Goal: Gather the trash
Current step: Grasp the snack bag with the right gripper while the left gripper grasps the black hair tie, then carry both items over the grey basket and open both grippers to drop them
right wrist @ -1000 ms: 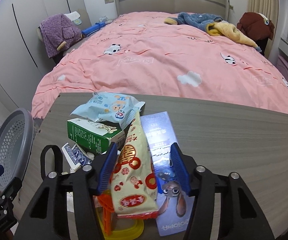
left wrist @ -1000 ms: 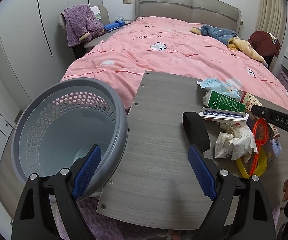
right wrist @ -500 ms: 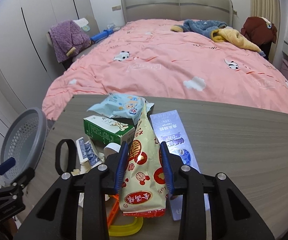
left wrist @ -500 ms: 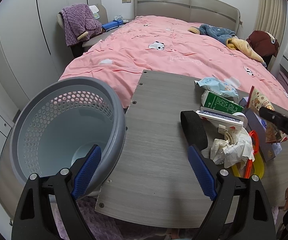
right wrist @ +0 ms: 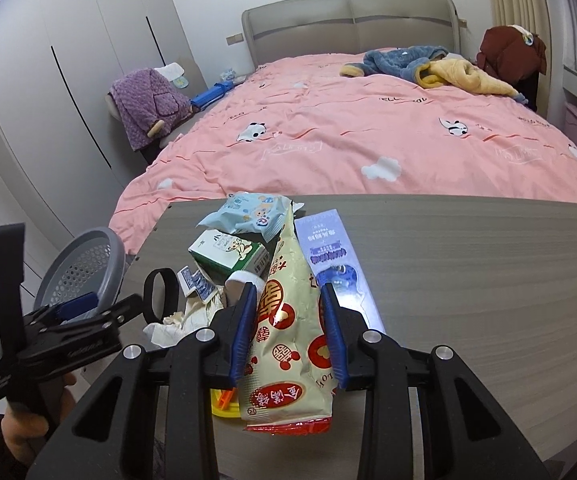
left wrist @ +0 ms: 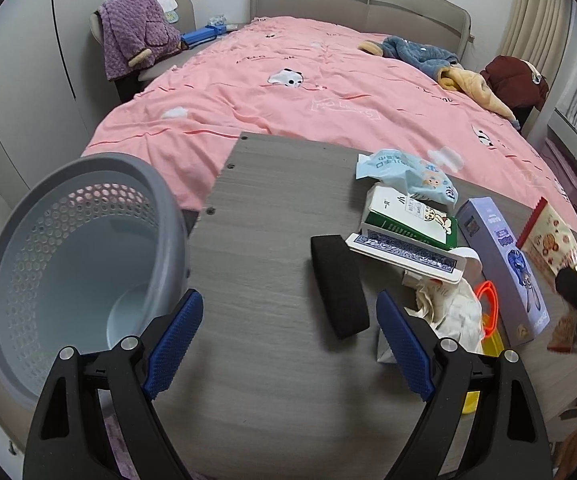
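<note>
At far left the grey perforated waste basket (left wrist: 84, 264) stands against the grey table's (left wrist: 264, 264) left edge. The left gripper (left wrist: 288, 340) hovers over bare tabletop beside it, jaws spread wide and holding nothing. Right of it lie a black strap (left wrist: 338, 284), a green carton (left wrist: 408, 220) and crumpled tissue (left wrist: 454, 312). The right gripper (right wrist: 290, 332) pinches a cream snack packet (right wrist: 288, 336) with red emblems, raised above the pile.
</note>
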Available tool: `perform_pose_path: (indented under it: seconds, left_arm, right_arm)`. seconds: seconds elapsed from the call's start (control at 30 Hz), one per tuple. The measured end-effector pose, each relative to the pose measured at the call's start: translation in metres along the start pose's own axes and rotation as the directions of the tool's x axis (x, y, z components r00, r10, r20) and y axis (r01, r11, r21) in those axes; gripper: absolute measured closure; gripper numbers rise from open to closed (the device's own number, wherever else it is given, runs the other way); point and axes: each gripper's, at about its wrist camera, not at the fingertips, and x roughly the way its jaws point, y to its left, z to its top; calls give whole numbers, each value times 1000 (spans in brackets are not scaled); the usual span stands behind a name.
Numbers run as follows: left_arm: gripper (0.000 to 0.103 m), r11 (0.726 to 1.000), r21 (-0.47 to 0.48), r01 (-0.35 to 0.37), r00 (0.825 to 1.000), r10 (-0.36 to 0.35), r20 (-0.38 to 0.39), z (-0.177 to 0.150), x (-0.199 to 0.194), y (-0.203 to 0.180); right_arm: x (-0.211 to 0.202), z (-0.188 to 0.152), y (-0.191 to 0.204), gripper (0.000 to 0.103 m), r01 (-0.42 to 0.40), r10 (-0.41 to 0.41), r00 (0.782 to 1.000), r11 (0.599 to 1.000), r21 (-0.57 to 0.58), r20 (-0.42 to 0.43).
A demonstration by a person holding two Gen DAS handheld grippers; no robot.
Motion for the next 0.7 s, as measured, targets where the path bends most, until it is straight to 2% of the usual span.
perform_pose_path:
  seconds: [0.33, 0.4, 0.47, 0.5, 0.57, 0.63, 0.7]
  left_arm:
    - [20, 1000, -6, 30, 999, -30, -27, 7, 25, -4]
    - [31, 1000, 2, 31, 999, -31, -24, 9, 27, -5]
    - [51, 999, 13, 51, 998, -50, -40, 9, 31, -7]
    - [56, 998, 14, 57, 997, -56, -46, 10, 32, -7]
    - [75, 997, 14, 71, 996, -70, -51, 11, 32, -7]
    - [86, 997, 17, 77, 996, -76, -49, 11, 29, -6]
    - [86, 996, 15, 84, 996, -84, -38, 10, 24, -4]
  right_arm:
    - [4, -13, -11, 70, -30, 31, 999, 999, 38, -17]
    - [4, -15, -13, 70, -33, 34, 999, 998, 44, -20]
    - [5, -16, -13, 70, -35, 36, 999, 998, 47, -23]
    - [5, -17, -13, 70, -35, 37, 999, 998, 48, -23]
    - [4, -17, -12, 70, -37, 38, 999, 998, 47, -22]
    - [4, -16, -11, 70, -39, 40, 999, 998, 45, -21]
    - [3, -15, -8, 70, -39, 40, 999, 998, 40, -19]
